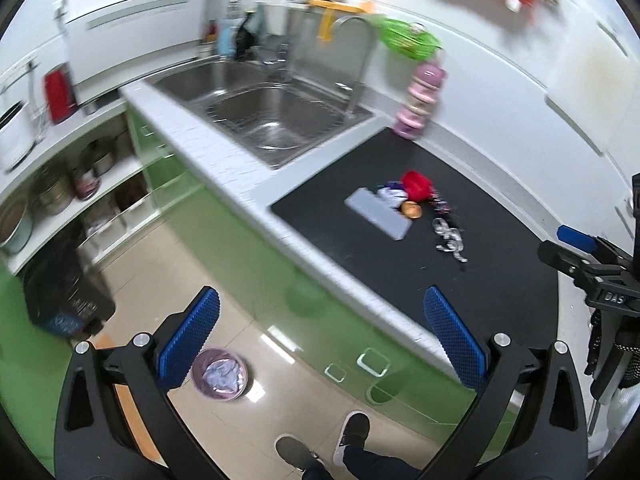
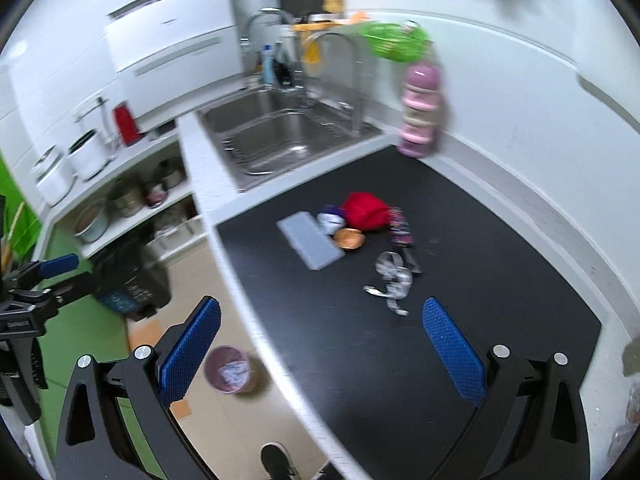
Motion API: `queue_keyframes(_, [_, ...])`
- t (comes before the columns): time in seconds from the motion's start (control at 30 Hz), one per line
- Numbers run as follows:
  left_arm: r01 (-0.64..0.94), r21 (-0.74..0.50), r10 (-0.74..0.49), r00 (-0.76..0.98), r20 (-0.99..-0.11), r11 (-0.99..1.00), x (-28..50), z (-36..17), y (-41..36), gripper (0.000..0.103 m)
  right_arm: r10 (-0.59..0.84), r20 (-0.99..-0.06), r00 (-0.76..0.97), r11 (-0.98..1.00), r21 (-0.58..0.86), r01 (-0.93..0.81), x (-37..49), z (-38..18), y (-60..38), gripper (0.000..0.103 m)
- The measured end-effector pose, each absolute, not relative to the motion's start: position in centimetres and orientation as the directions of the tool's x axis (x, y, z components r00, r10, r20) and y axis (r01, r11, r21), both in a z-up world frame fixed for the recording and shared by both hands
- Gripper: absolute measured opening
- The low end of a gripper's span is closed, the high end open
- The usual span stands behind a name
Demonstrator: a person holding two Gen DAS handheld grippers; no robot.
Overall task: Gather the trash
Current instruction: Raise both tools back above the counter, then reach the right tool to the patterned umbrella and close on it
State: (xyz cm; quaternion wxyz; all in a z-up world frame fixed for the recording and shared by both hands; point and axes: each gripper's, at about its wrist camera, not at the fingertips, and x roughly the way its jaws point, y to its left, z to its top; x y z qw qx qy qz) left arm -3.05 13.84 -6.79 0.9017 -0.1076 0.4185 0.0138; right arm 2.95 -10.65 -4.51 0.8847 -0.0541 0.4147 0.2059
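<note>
A small heap of trash lies on the black mat [image 2: 460,320]: a red crumpled wrapper [image 2: 366,209], a white and purple scrap [image 2: 331,219], an orange piece [image 2: 349,238], a colourful strip [image 2: 400,227] and a silvery crumpled wrapper [image 2: 392,278], beside a grey flat block [image 2: 310,240]. The same heap shows in the left wrist view around the red wrapper [image 1: 416,185] and the silvery wrapper [image 1: 450,240]. A pink bin [image 1: 219,374] [image 2: 228,369] with crumpled paper inside stands on the floor. My left gripper [image 1: 320,336] hangs open over the floor and counter edge. My right gripper [image 2: 320,344] is open above the mat's front edge, holding nothing.
A steel sink [image 1: 260,108] with a tall faucet [image 1: 360,60] sits left of the mat. A pink stacked container [image 2: 420,112] stands against the wall. Open shelves with pots [image 1: 60,188] and a dark bin [image 1: 64,284] are at the left. A person's shoes [image 1: 320,444] are on the floor.
</note>
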Motion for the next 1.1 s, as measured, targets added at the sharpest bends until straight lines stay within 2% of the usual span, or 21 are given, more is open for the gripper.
queue_keyframes(0.2, [-0.068, -0.178, -0.094, 0.638, -0.764, 0.982, 1.7, -7.2, 9.8, 0.100, 0.278, -0.781, 0.560, 0.923, 0.055, -0.382, 6.5, -5.9, -13.5, 0.097])
queue_keyframes(0.47, [-0.087, -0.169, -0.085, 0.596, -0.798, 0.982, 6.6, -9.2, 7.2, 0.100, 0.270, -0.810, 0.520, 0.910, 0.038, -0.414, 12.8, -8.2, -14.3, 0.097])
queue_keyframes(1.03, [-0.170, -0.171, -0.058, 0.521, -0.852, 0.971, 12.1, -13.9, 6.5, 0.100, 0.227, -0.904, 0.363, 0.876, 0.026, -0.482, 25.3, -18.8, -11.5, 0.096])
queue_keyframes(1.07, [-0.173, -0.171, -0.058, 0.517, -0.854, 0.970, 12.3, -14.1, 6.6, 0.100, 0.227, -0.905, 0.360, 0.875, 0.027, -0.484, 25.5, -19.0, -11.3, 0.092])
queue_keyframes(1.1, [-0.177, -0.171, -0.058, 0.512, -0.857, 0.969, 12.4, -14.4, 6.6, 0.100, 0.226, -0.908, 0.353, 0.874, 0.028, -0.486, 25.9, -19.4, -11.1, 0.082])
